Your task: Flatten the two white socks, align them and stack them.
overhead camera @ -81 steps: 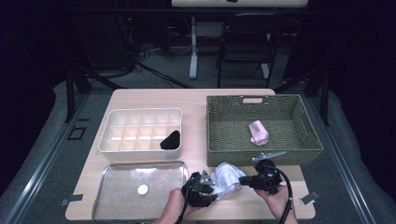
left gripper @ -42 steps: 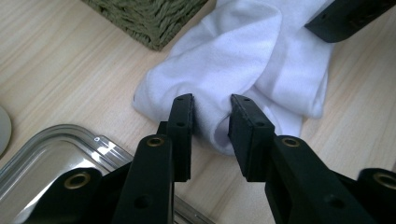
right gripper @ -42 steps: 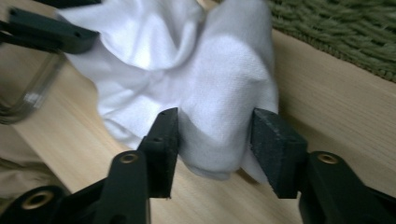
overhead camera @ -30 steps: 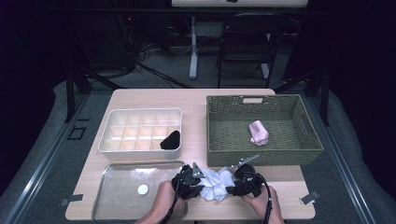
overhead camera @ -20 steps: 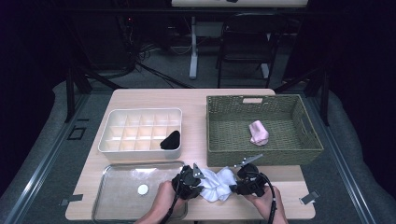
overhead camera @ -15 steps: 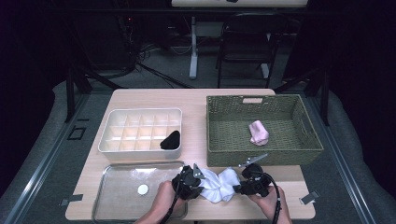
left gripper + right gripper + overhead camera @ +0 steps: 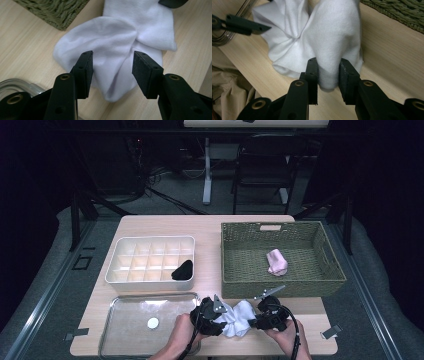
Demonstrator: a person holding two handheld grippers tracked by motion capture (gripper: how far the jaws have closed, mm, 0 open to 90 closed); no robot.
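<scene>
On the pale wooden table [image 7: 260, 227], a crumpled white sock [image 7: 237, 318], right gripper [image 7: 327, 72] clamped on it, left gripper [image 7: 112, 66] just parted.

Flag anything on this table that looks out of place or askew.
The white sock lies crumpled at the table's front edge, pinched by the right gripper. The left gripper has just been opening, the sock between its pads, untouched. Nothing is spilled or damaged.

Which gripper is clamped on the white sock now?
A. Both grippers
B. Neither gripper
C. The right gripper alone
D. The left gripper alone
C: the right gripper pinches a fold of the white sock, while the left gripper stands open, its pads apart from the cloth.
</scene>
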